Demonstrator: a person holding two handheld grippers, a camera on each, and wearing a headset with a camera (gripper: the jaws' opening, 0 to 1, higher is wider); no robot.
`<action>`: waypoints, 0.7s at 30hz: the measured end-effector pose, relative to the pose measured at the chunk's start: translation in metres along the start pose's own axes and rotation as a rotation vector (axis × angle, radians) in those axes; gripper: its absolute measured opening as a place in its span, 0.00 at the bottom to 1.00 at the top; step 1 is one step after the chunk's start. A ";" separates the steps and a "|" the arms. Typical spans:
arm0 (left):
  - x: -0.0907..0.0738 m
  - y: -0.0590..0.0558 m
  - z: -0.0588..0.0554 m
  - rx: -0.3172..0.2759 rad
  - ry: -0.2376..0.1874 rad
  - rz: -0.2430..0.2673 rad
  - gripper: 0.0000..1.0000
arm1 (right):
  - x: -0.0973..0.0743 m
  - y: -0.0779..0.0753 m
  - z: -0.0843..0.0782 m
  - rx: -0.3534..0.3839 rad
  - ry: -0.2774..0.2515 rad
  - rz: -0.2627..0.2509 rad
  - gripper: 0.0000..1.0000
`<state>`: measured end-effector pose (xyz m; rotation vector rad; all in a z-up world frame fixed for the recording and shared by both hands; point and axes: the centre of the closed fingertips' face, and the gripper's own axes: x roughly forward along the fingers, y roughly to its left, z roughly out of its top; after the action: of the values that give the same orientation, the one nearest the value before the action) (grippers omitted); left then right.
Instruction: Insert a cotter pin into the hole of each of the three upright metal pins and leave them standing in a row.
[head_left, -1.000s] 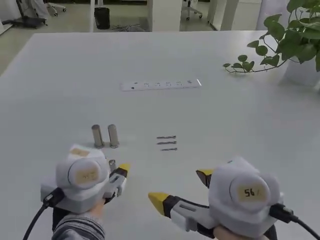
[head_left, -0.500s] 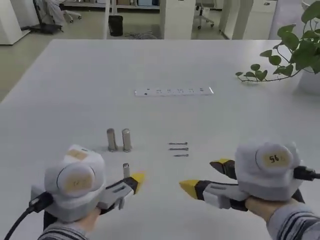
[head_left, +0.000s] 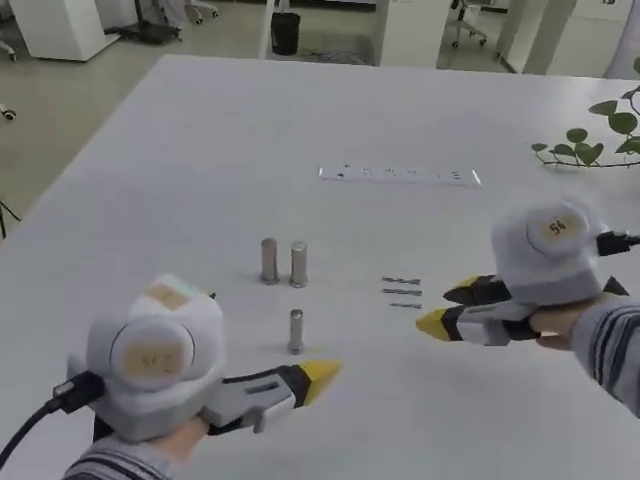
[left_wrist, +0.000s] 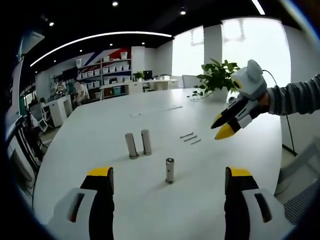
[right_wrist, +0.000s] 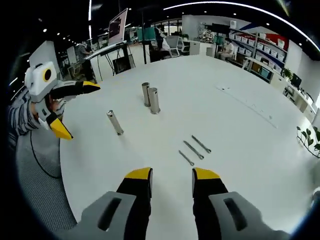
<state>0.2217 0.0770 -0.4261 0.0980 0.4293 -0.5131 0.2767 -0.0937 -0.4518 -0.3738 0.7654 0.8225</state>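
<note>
Three upright grey cylindrical pins (head_left: 298, 264): bare metal, smooth, satin sheen. Three thin grey cotter pins (head_left: 401, 292): metal, duller. White tabletop (head_left: 200, 170): smooth, matt. Left gripper (head_left: 312, 375) and right gripper (head_left: 445, 308): white matt plastic shells, yellow plastic tips. Grey striped sleeve (head_left: 620, 350): knit cloth.

Head view down, gripper views opposed, sharing pins (left_wrist: 170, 171)

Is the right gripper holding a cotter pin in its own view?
No: the right gripper has nothing between its jaws, and all three cotter pins lie on the table ahead of it.
</note>
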 end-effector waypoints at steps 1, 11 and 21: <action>-0.001 0.001 0.000 0.000 -0.002 0.003 0.92 | 0.003 -0.002 0.000 -0.001 0.011 0.003 0.25; -0.001 0.014 -0.010 -0.021 0.019 0.020 0.96 | 0.034 -0.016 -0.009 -0.124 0.148 0.049 0.17; 0.001 0.015 -0.011 -0.017 0.030 0.019 0.92 | 0.046 -0.028 -0.014 -0.207 0.215 0.075 0.07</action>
<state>0.2254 0.0916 -0.4369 0.0935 0.4620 -0.4892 0.3121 -0.0953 -0.4947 -0.6295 0.9009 0.9449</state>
